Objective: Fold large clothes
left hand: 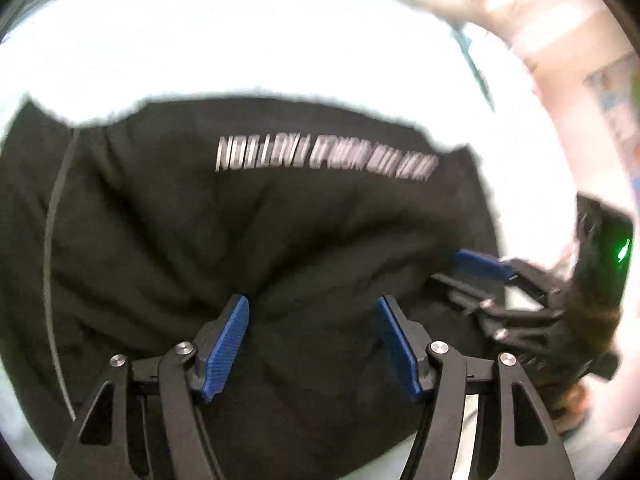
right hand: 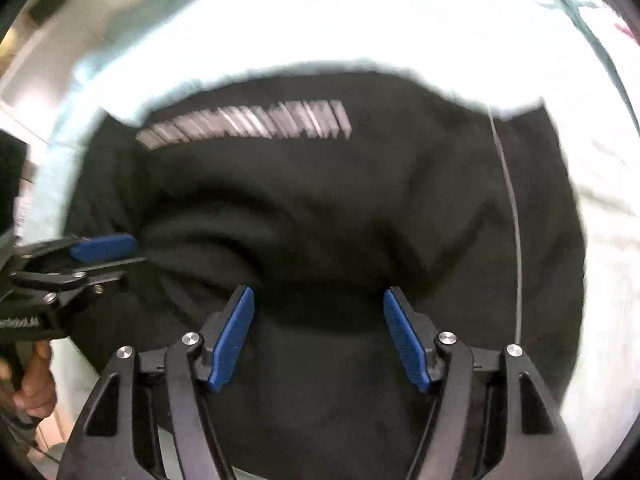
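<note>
A large black garment (left hand: pixel 248 216) with a line of white lettering (left hand: pixel 324 158) lies bunched on a white surface (left hand: pixel 240 52). It also fills the right wrist view (right hand: pixel 320 200), lettering (right hand: pixel 248 124) blurred. My left gripper (left hand: pixel 314 312) is open, its blue pads wide apart with gathered cloth between them. My right gripper (right hand: pixel 318 304) is open the same way over a dark fold. The right gripper shows at the right of the left wrist view (left hand: pixel 480 264); the left gripper shows at the left of the right wrist view (right hand: pixel 104 248).
A thin grey cord (left hand: pixel 50 240) runs over the garment's edge, also seen in the right wrist view (right hand: pixel 514 216). A hand (right hand: pixel 32 376) holds the left gripper's handle. Blurred room furniture (left hand: pixel 600 92) lies beyond the white surface.
</note>
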Motion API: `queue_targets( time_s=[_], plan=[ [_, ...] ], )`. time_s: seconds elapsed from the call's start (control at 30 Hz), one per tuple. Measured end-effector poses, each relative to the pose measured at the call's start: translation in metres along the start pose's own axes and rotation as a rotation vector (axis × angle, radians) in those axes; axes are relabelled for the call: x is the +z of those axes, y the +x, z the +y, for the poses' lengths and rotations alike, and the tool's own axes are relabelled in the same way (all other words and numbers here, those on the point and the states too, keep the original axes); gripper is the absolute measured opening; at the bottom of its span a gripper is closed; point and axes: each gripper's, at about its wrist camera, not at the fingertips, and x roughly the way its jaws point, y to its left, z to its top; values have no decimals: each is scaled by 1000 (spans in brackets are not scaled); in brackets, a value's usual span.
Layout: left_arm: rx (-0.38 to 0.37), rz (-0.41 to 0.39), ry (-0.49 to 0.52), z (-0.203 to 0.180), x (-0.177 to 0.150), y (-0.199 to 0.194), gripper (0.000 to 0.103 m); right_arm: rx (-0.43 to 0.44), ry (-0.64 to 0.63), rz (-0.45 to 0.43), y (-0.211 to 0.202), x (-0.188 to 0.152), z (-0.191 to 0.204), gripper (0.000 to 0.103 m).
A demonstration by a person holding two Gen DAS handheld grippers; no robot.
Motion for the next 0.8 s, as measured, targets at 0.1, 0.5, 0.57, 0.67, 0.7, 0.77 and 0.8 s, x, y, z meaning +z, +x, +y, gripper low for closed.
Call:
queue_targets(
  time_s=[0.1, 0.5, 0.57, 0.67, 0.7, 0.77, 0.8],
  plan=[
    [75, -43, -9, 0, 27, -4, 72, -58, -42, -90, -11, 27, 8, 71],
    [109, 12, 47, 31, 26, 45, 75, -79, 46, -32, 53, 35, -19, 74],
    [65, -8, 38, 36, 16, 22, 75, -54, 59, -54, 36, 33, -21, 74],
    [17, -36, 51, 31, -9, -14, 75, 10, 63, -95, 0, 19, -20, 74],
    [7, -39, 61, 28, -16, -22, 75, 17, 49, -105, -11, 12, -17, 74],
    [-9, -32, 88, 27, -35, -43, 75, 9, 4, -117, -33, -3, 2, 74],
    [-20, -19, 106, 22, -45, -47, 75, 1, -15, -113, -42, -15, 6, 74]
  ],
)
